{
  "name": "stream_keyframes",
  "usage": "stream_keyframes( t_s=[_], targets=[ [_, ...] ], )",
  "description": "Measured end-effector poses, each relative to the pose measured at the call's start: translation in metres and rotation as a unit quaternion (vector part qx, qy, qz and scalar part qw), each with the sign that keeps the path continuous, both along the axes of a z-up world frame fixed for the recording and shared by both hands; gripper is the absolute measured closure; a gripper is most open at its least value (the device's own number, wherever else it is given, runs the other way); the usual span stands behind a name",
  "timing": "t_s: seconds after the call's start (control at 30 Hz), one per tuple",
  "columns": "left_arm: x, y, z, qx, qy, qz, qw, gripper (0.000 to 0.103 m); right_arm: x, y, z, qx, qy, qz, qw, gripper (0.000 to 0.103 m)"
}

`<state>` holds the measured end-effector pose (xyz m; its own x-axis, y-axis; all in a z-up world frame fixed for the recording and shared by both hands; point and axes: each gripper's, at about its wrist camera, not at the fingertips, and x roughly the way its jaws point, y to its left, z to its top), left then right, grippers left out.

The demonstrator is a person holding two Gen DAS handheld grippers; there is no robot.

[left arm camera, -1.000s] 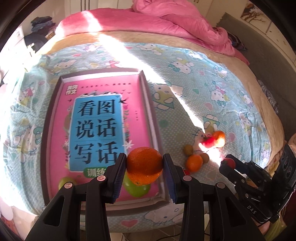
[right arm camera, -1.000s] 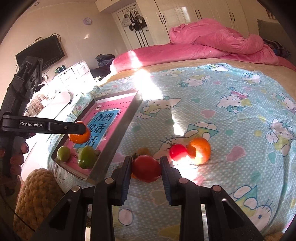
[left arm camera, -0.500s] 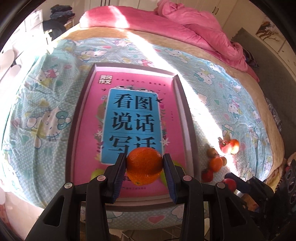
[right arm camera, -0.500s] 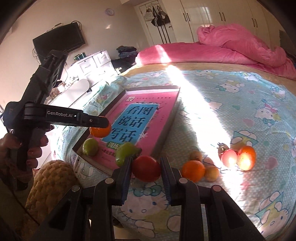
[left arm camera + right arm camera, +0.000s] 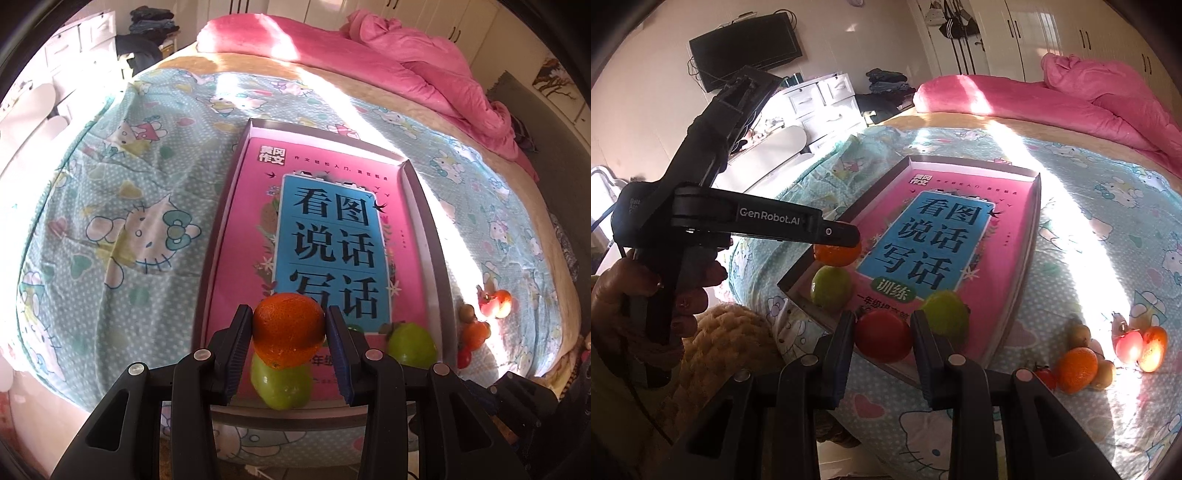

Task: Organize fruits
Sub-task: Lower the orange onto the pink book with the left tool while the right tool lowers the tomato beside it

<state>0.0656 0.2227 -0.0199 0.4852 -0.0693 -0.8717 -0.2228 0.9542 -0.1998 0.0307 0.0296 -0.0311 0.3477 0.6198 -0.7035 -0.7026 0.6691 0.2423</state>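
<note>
My left gripper (image 5: 289,314) is shut on an orange (image 5: 289,334), held over the near end of the grey tray (image 5: 439,266), just above a green fruit (image 5: 282,384). A second green fruit (image 5: 412,341) lies on the pink book (image 5: 332,229) inside the tray. My right gripper (image 5: 882,317) is shut on a red tomato (image 5: 882,336) over the tray's near rim (image 5: 1028,258), in front of a green fruit (image 5: 945,314). The right wrist view also shows the left gripper (image 5: 836,236) with its orange (image 5: 836,254) above the other green fruit (image 5: 829,286).
Loose fruit lies on the cartoon-print sheet right of the tray: an orange (image 5: 1076,369), a small tomato (image 5: 1045,374), brown fruits (image 5: 1078,332) and two sunlit red-orange pieces (image 5: 1141,345). A pink duvet (image 5: 1071,103) covers the far end of the bed. A yellow knitted cushion (image 5: 713,339) sits below the person's hand (image 5: 646,295).
Both grippers have moved left with their fruit. The orange has come over the tray's near end, above a green fruit. The tomato went from over the sheet to the tray's near rim.
</note>
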Motion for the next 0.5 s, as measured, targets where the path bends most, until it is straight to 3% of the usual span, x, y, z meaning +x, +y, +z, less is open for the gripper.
stream_keyframes(
  t_s=[0.5],
  targets=[
    [0.011,0.016,-0.008,-0.023,-0.020,0.010,0.9995,0.061,0.007,0.034,-0.016,-0.024,0.006,0.014,1.000,0.071]
  ],
)
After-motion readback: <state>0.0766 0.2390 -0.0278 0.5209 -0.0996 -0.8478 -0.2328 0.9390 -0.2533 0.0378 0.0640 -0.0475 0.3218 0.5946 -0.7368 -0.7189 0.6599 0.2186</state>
